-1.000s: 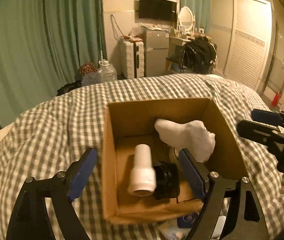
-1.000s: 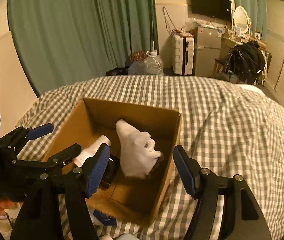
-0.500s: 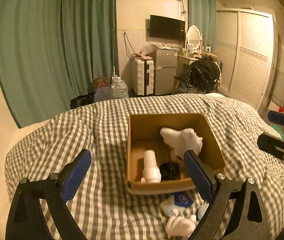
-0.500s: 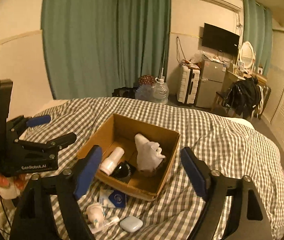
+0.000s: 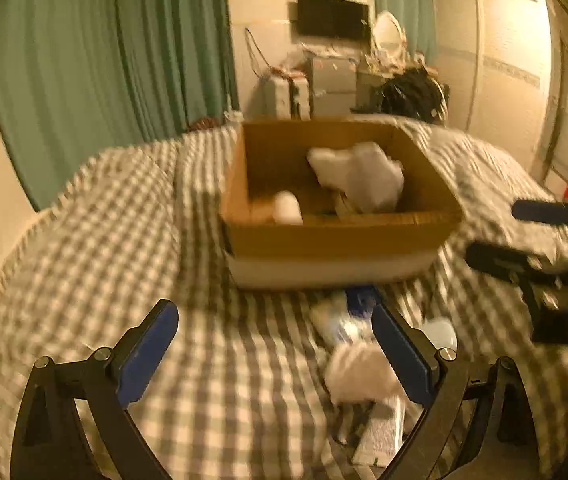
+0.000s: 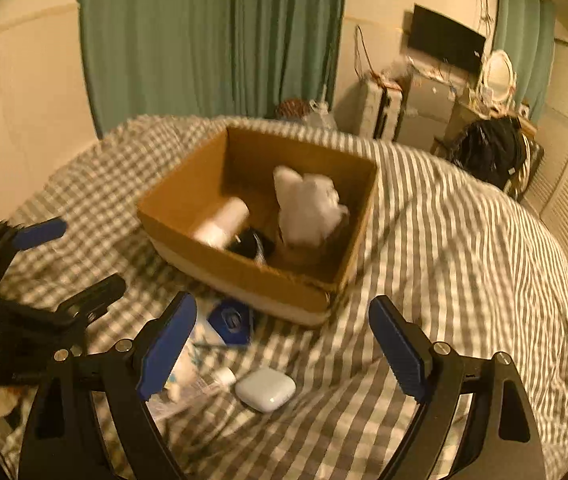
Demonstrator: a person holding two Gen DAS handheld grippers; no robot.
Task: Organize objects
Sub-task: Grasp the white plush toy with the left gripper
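An open cardboard box point(image 5: 339, 236) point(image 6: 244, 276) sits on the checked bedspread. Inside lie a white bottle point(image 6: 222, 222), a crumpled white cloth point(image 6: 309, 208) and a black round item point(image 6: 250, 244). In front of the box lie a blue-and-white packet point(image 6: 230, 320), a white earbud case point(image 6: 266, 390) and a white crumpled item point(image 5: 359, 372). My left gripper point(image 5: 274, 354) is open and empty, low over the bed before the box. My right gripper point(image 6: 284, 344) is open and empty above the loose items.
The checked bedspread point(image 6: 443, 280) covers the whole bed. Green curtains point(image 5: 104, 60) hang behind. A suitcase, small fridge, TV point(image 6: 445, 42) and a black bag point(image 6: 491, 152) stand at the far wall. White closet doors point(image 5: 511, 60) are at right.
Both grippers pulled back from the box, rose, then dropped low toward the loose items in front of it. Both stay open. The box contents have not moved.
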